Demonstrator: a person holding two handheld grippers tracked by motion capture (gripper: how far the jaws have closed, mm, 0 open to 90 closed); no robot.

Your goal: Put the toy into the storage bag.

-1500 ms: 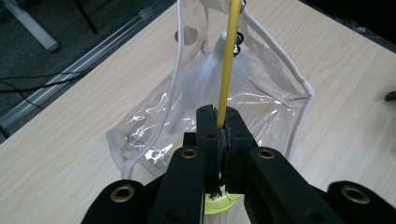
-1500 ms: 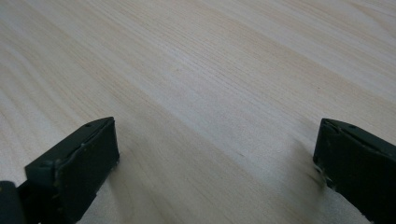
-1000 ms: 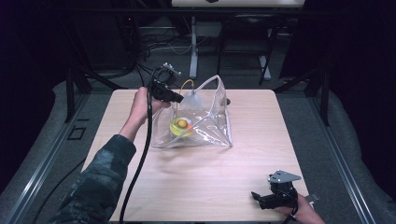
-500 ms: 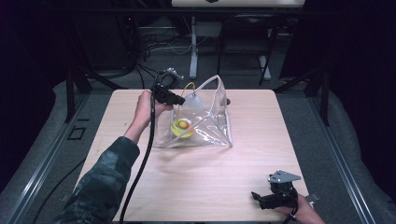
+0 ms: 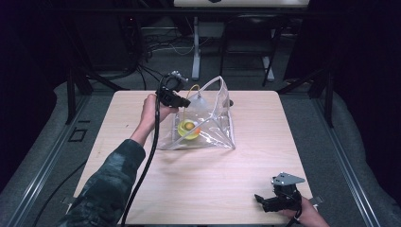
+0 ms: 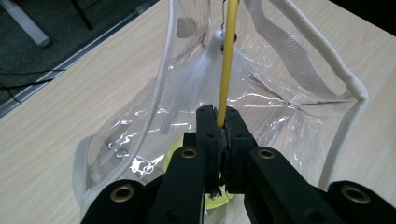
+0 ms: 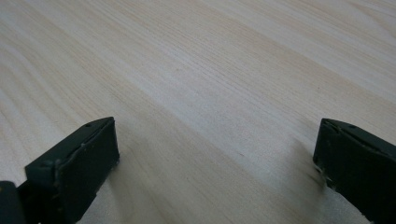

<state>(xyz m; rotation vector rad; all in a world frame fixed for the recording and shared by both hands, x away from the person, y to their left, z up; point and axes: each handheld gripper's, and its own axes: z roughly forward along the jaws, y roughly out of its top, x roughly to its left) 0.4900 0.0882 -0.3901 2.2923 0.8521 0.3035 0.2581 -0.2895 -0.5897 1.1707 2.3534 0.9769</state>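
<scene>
Table [image 5: 198,189] evenly lit from above, surroundings beyond it falling to black, white glare on the clear bag [image 6: 140,163], nearby jaws soft-focused.

Yellow object [image 6: 212,198] behind left gripper's fingers [image 6: 209,135]

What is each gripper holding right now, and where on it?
Left gripper pinches the thin yellow cord at the clear plastic bag's mouth. Right gripper holds nothing.

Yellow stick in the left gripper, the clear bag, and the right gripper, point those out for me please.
yellow stick [image 6: 226,74], left gripper view, mid shaft above the jaws.
clear bag [image 5: 215,127], high view, its transparent side wall.
right gripper [image 5: 263,202], high view, between its open fingertips.
</scene>
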